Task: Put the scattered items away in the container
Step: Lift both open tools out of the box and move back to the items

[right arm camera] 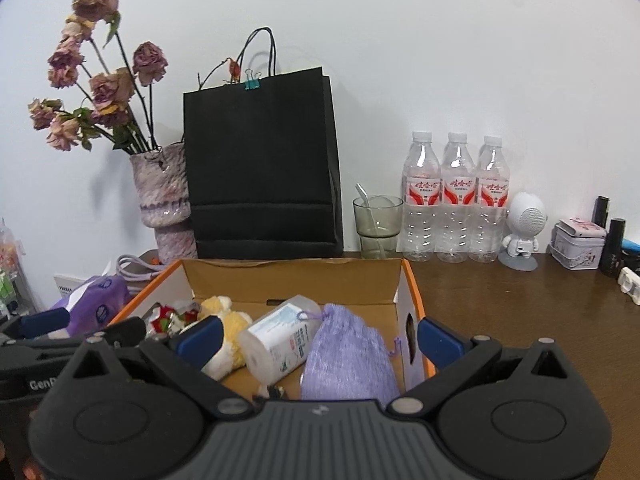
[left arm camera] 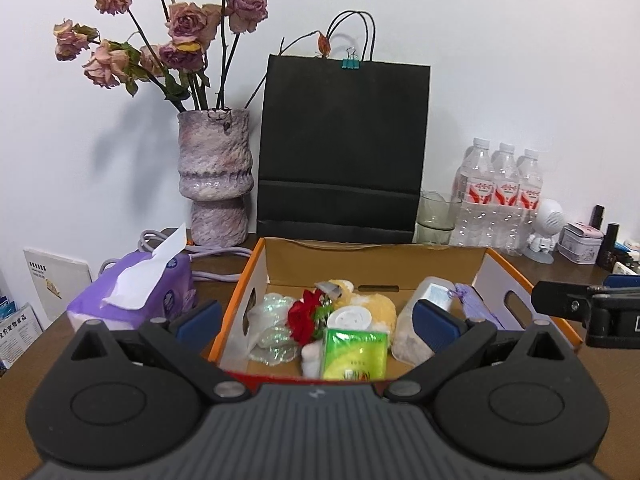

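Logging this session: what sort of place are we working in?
Probably a home or small office desk against a wall: dried roses in a vase, a tissue pack, bottled water, and the cardboard box.

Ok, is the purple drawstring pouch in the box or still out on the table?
In. The purple pouch lies inside the cardboard box, against its right wall, beside the white bottle.

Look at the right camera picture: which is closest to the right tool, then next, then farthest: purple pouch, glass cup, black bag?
From the right tool:
1. Purple pouch, in the box, between its fingers.
2. Glass cup, behind the box, slightly right.
3. Black bag, against the wall, left of the cup.
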The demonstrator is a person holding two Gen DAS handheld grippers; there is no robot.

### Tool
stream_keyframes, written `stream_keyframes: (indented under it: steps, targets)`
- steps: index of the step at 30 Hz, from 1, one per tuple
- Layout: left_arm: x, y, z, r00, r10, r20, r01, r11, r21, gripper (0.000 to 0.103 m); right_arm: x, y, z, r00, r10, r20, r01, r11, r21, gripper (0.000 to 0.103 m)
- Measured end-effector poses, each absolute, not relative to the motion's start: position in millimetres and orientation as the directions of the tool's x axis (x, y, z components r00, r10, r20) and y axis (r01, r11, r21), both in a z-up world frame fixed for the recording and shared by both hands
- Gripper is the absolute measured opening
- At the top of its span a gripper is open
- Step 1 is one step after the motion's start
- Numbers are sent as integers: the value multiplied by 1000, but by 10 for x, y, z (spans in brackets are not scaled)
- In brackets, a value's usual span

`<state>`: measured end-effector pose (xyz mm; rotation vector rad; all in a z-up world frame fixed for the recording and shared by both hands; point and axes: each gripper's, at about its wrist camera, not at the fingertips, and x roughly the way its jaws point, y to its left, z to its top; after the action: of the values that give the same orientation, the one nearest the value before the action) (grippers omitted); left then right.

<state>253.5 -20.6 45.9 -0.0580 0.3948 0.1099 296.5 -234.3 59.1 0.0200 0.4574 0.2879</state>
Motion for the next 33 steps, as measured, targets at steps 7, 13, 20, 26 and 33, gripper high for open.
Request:
stream_keyframes:
  steps: [7, 13, 20, 26, 33]
  targets:
    - [2144, -182, 546, 924, 90, -371, -112, 993, -38, 103, 2581, -2399, 639, 863, 268, -429, -268, 961, 61, 103]
    - [1859, -155, 582, 926, 89, -367, -109, 993, -35, 103, 2280, -2408, 652, 864, 264, -428, -271, 961, 46, 103]
    - [1642, -159, 524, 919, 87, -384, -104, 994, -25, 103, 2053, -2438, 594, 857, 258, -446, -271, 962, 34, 103]
    - [1552, -168, 459, 912, 84, -402, -100, 995, -17, 103, 1953, -2477, 484, 846, 248, -471, -265, 964, 32, 103]
    - [1500, -175, 405, 907, 80, -414, -94, 995, -15, 103, 1902, -2492, 382, 836, 242, -493, -265, 964, 23, 103]
